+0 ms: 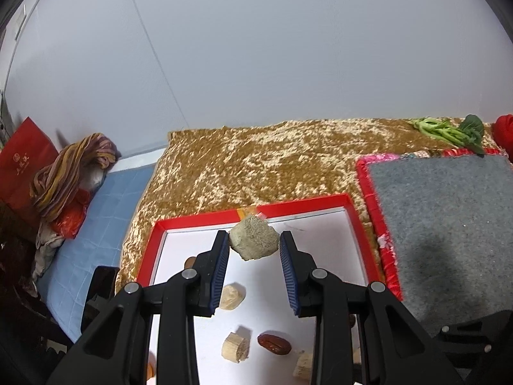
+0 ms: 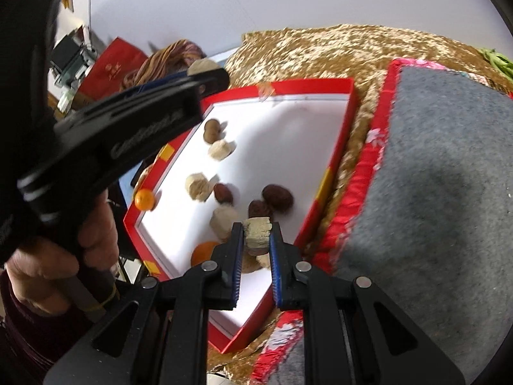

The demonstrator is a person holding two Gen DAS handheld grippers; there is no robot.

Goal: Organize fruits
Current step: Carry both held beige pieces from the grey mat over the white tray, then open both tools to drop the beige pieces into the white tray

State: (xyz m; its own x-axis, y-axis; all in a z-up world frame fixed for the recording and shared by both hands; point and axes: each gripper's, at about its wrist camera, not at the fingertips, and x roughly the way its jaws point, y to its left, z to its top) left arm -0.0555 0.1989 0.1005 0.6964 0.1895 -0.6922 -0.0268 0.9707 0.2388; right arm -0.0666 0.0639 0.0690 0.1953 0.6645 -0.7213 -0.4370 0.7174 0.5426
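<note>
A red-rimmed white tray (image 1: 205, 219) (image 2: 333, 166) holds several pale sugarcane chunks, red dates (image 1: 274, 344) (image 2: 278, 196) and small oranges (image 2: 144, 199). My left gripper (image 1: 254, 243) is shut on a greenish-beige chunk (image 1: 255, 238) and holds it above the tray's far end. My right gripper (image 2: 257, 234) is shut on a pale sugarcane chunk (image 2: 256, 235) just above the tray's near corner, over other fruit. The left gripper (image 2: 205, 77) also shows in the right wrist view, at the upper left, held by a hand.
A grey mat with red border (image 1: 449, 218) (image 2: 433, 192) lies right of the tray on a gold cloth (image 1: 256, 166). Green vegetables (image 1: 449, 133) lie at the far right. A striped cloth (image 1: 70, 173) and a red bag (image 1: 22, 160) sit at the left.
</note>
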